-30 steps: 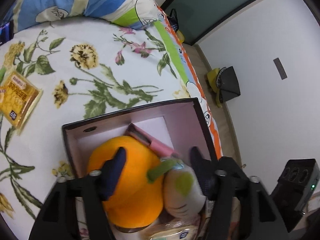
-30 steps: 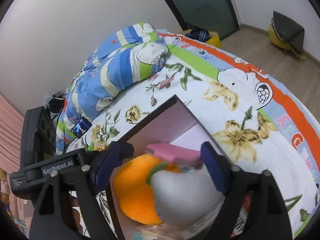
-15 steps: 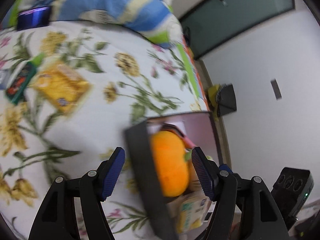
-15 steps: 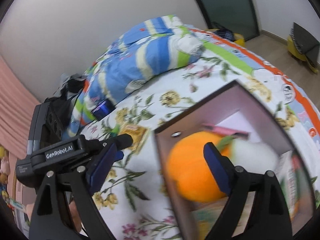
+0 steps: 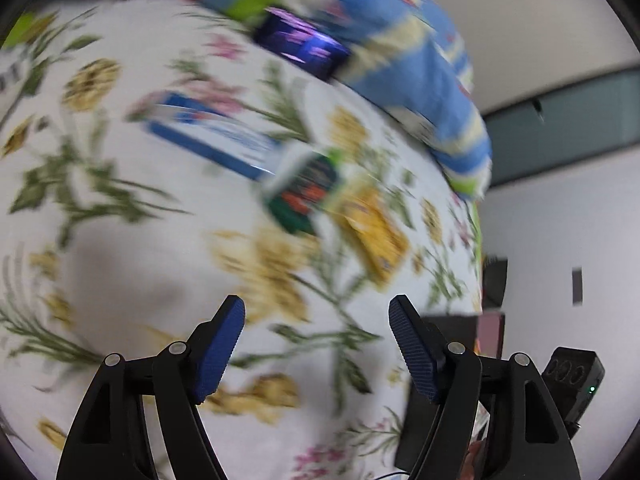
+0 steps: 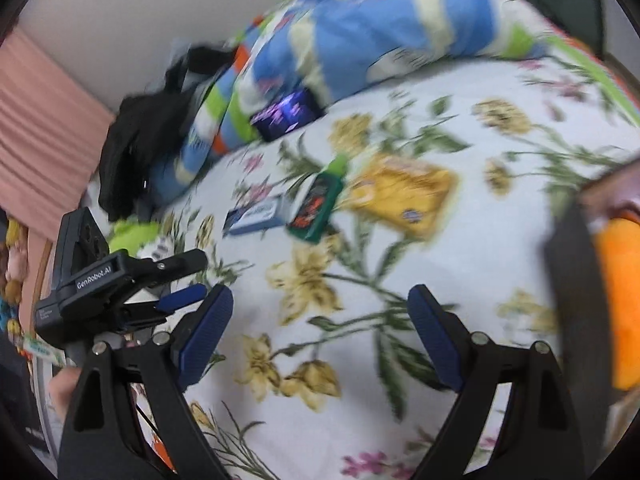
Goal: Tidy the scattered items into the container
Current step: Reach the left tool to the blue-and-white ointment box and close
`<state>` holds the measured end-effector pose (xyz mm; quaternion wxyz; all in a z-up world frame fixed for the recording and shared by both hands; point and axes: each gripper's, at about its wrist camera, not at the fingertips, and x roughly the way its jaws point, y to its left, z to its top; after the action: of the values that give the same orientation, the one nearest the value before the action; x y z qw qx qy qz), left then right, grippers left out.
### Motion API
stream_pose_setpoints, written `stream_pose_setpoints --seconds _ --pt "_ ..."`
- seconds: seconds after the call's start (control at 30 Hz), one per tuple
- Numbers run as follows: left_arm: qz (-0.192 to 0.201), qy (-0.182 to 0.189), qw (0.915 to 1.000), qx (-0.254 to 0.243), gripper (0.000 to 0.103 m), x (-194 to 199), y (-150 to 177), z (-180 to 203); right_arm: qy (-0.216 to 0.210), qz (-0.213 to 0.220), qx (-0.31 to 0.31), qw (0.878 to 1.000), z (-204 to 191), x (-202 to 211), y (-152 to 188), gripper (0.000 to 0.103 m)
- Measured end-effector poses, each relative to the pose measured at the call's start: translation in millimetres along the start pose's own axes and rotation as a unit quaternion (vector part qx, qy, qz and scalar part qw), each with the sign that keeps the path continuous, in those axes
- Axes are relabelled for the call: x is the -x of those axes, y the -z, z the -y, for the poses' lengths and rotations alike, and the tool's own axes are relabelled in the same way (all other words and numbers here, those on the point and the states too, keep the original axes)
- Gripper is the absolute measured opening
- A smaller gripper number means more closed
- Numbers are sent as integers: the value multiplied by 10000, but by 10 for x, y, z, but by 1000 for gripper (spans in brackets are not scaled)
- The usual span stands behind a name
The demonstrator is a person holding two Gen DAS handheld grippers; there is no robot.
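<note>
Right wrist: empty claw over bedsheet, box at right edge

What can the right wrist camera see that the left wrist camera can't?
Only the right wrist view shows the orange plush toy in the box, a pink curtain, a black bag by the pillow, and the left gripper from the side.

Only the left wrist view shows the white wall with a small dark plate.

Both show the flowered bedsheet, the yellow packet, the green bottle, the blue-and-white box, the purple pack and the striped pillow. Both grippers are empty; the left's jaws are opening.
</note>
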<state>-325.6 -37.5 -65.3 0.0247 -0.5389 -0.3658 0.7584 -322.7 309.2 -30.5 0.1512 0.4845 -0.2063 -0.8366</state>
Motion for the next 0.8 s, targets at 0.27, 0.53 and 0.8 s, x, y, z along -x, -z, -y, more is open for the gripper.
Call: stream_pose_setpoints --seconds 0.27,0.53,0.8 --pt "-225 -514 9934 -998 75 101 -627 -646 -160 -461 1402 9889 -640 -943 -246 90" --pt "-1209 -1226 8727 -4568 75 -271 -889 -478 -104 -1284 4654 8757 -1107 -1710 -309 89" --pt "-1280 -897 7905 -5921 75 -629 -1103 -366 193 -1595 5421 8248 -1126 -2324 -660 89"
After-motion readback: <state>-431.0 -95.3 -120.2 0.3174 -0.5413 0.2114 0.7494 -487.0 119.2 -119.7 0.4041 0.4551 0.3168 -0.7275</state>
